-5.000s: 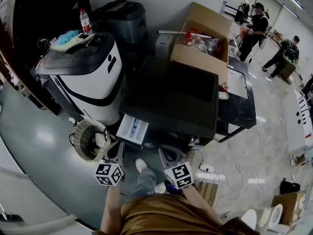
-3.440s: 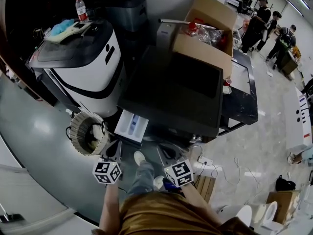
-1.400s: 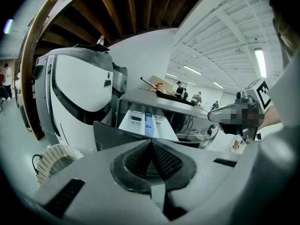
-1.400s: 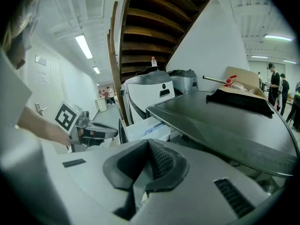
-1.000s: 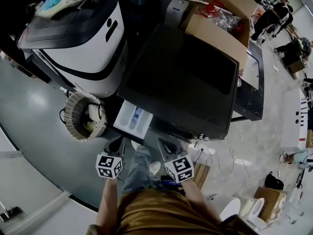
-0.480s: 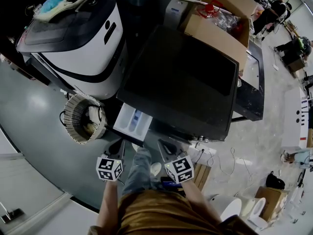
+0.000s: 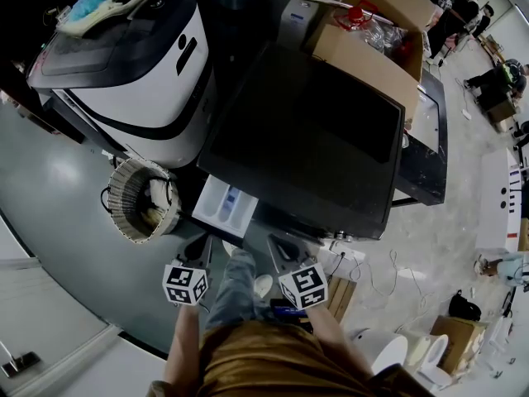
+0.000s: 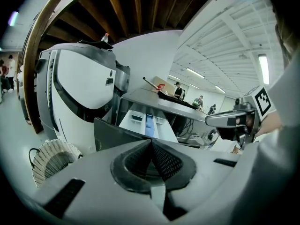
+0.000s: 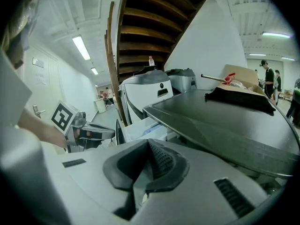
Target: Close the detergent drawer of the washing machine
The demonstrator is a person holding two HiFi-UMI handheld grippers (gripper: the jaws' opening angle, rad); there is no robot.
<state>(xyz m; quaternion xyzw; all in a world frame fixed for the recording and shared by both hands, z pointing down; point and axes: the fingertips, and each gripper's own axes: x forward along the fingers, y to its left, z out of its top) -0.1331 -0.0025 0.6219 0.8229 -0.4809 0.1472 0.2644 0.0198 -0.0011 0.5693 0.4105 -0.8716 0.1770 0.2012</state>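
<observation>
The washing machine (image 7: 306,139) is the dark flat-topped box in the middle of the head view. Its white detergent drawer (image 7: 225,207) stands pulled out at the front left corner, with a blue insert inside. My left gripper (image 7: 197,248) hangs just in front of the drawer, a little below it, jaws shut and empty. My right gripper (image 7: 282,251) is level with it to the right, also shut and empty. The left gripper view shows the drawer (image 8: 149,124) straight ahead behind its dark front panel (image 8: 112,134). In the right gripper view the drawer (image 9: 140,125) lies ahead to the left.
A white rounded machine (image 7: 124,64) stands left of the washer, with a wicker basket (image 7: 140,209) on the floor before it. An open cardboard box (image 7: 372,44) sits on the washer's far corner. Cables (image 7: 368,275) trail on the floor at right. People stand far right.
Over five seconds the view has drawn closer to the washer. In the last second the grippers and the drawer have hardly shifted; the drawer stays pulled out.
</observation>
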